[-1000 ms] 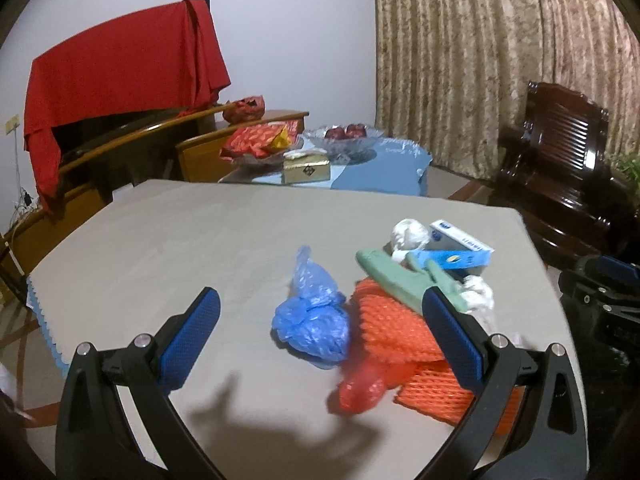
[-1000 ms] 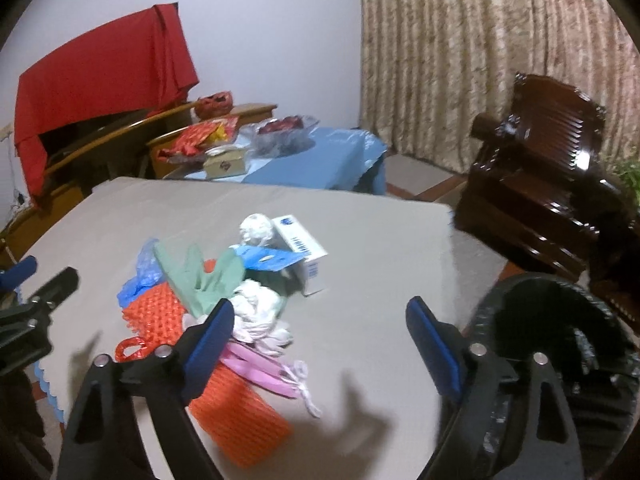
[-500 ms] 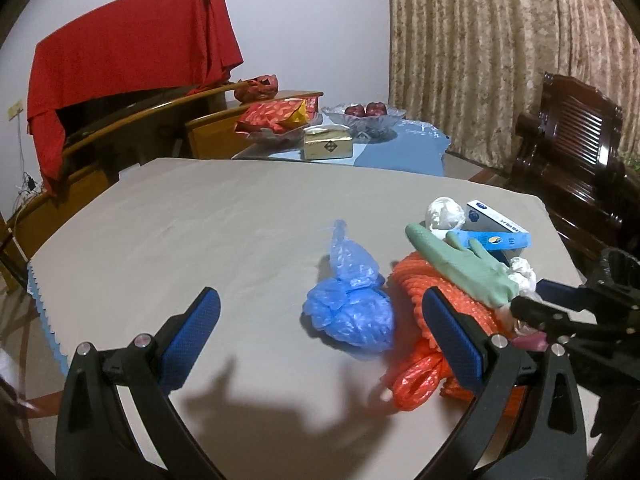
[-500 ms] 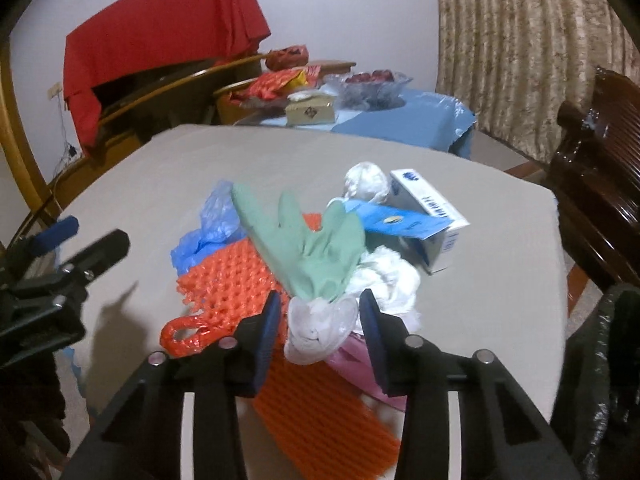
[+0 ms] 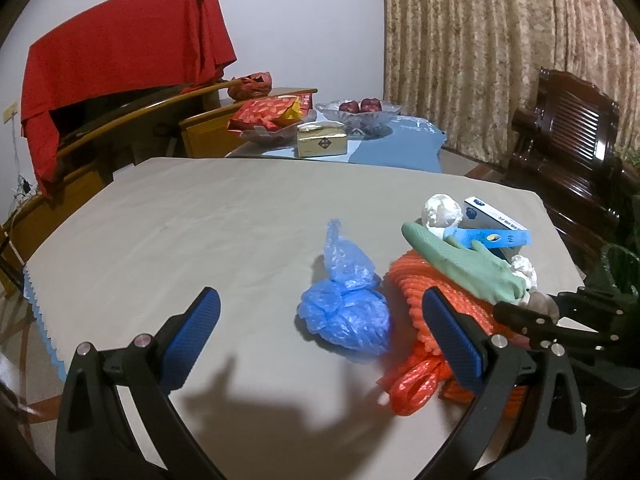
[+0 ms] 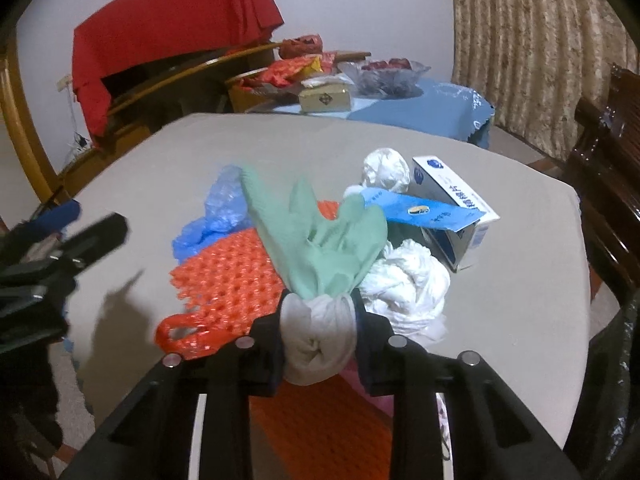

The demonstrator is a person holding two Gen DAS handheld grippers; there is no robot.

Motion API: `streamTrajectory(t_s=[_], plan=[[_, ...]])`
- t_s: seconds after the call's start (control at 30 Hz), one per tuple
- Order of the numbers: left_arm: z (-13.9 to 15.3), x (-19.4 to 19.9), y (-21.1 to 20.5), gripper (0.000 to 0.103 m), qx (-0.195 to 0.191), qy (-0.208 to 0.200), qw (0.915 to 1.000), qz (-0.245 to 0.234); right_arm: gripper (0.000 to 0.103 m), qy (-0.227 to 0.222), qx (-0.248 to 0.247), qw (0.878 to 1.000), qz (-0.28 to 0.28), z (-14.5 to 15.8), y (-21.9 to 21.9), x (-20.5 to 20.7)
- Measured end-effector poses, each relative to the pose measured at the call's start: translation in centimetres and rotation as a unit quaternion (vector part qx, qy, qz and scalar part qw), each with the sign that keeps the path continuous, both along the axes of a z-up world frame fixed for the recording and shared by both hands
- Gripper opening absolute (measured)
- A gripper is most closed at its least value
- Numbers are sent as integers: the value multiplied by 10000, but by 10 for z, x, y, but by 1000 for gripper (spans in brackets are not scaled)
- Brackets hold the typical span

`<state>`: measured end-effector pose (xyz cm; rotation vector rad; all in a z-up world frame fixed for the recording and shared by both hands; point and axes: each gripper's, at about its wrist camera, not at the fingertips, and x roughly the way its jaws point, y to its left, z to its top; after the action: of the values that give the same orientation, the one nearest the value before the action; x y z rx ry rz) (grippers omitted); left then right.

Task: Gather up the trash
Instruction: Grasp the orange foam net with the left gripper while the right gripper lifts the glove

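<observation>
Right wrist view: my right gripper (image 6: 318, 334), jaws just closing, pinches a white wad (image 6: 316, 344) beside the orange net (image 6: 232, 276); next I lift it toward the black bag (image 6: 624, 380); left gripper (image 5: 320, 332) gapes empty

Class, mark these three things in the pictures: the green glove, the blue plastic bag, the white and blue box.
green glove (image 6: 320, 240), right wrist view, on its palm.
blue plastic bag (image 5: 346, 312), left wrist view, on its bunched body.
white and blue box (image 6: 452, 188), right wrist view, on its top face.
</observation>
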<state>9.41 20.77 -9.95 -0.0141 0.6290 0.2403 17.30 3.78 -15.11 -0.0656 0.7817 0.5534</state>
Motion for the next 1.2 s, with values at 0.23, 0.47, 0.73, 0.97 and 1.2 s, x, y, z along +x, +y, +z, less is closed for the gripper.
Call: streamTrajectory(t_s=[0.23, 0.47, 0.73, 0.97, 1.2], plan=[[-3, 5, -20, 96, -45, 58, 9995, -317, 28, -213, 89, 9996, -148, 17, -24, -15], [-15, 24, -44, 81, -192, 228, 9975, -635, 28, -320, 74, 9988, -359, 21, -48, -15], [-41, 55, -56, 39, -553, 738, 9905, -1018, 28, -324, 96, 9986, -403, 23, -58, -10], [-42, 57, -57, 13, -696, 662, 9902, -1009, 28, -388, 191, 9982, -411, 31, -64, -13], [-7, 38, -58, 12, -694, 195, 9924, -993, 28, -564, 292, 9969, -465, 49, -76, -22]])
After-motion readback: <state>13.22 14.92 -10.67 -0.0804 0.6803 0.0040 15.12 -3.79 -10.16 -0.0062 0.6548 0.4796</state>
